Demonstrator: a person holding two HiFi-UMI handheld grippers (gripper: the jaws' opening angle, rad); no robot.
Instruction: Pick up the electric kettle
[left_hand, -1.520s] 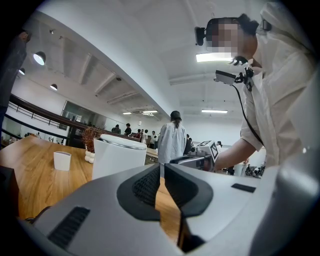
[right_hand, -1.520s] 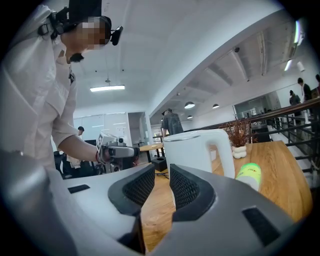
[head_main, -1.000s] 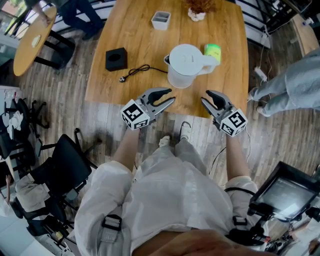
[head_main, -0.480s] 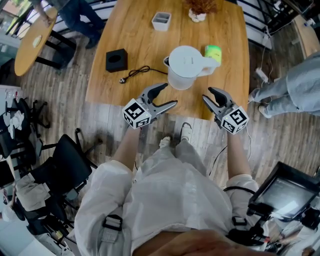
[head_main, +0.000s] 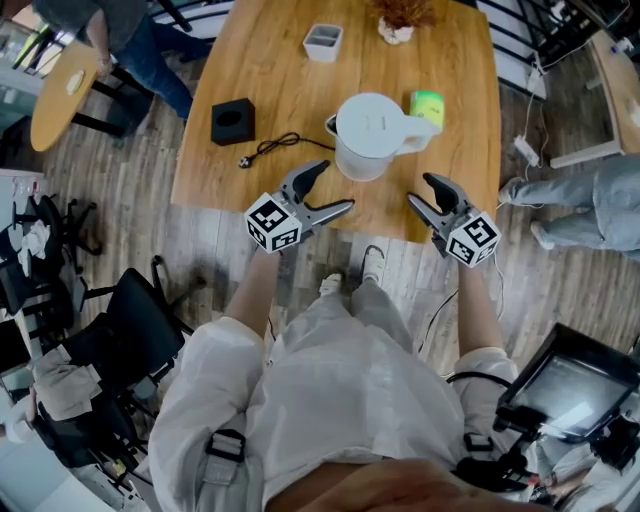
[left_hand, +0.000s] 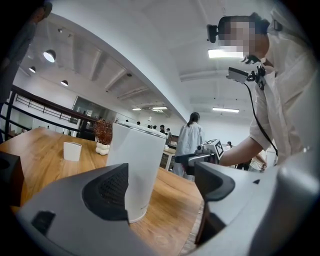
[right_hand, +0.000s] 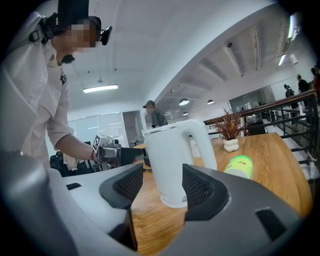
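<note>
On the wooden bench (head_main: 270, 70), near its front edge, the white electric kettle (head_main: 372, 135) stands upright with its lid on and its handle toward a green object (head_main: 426, 103). Left hand-held gripper (head_main: 336, 186) and right hand-held gripper (head_main: 420, 190) hover just short of the kettle, one each side, not touching. Both sets of jaws are opening with nothing between them. Black box (head_main: 232, 119) and loose plug cord (head_main: 275, 143) lie left of the kettle.
</note>
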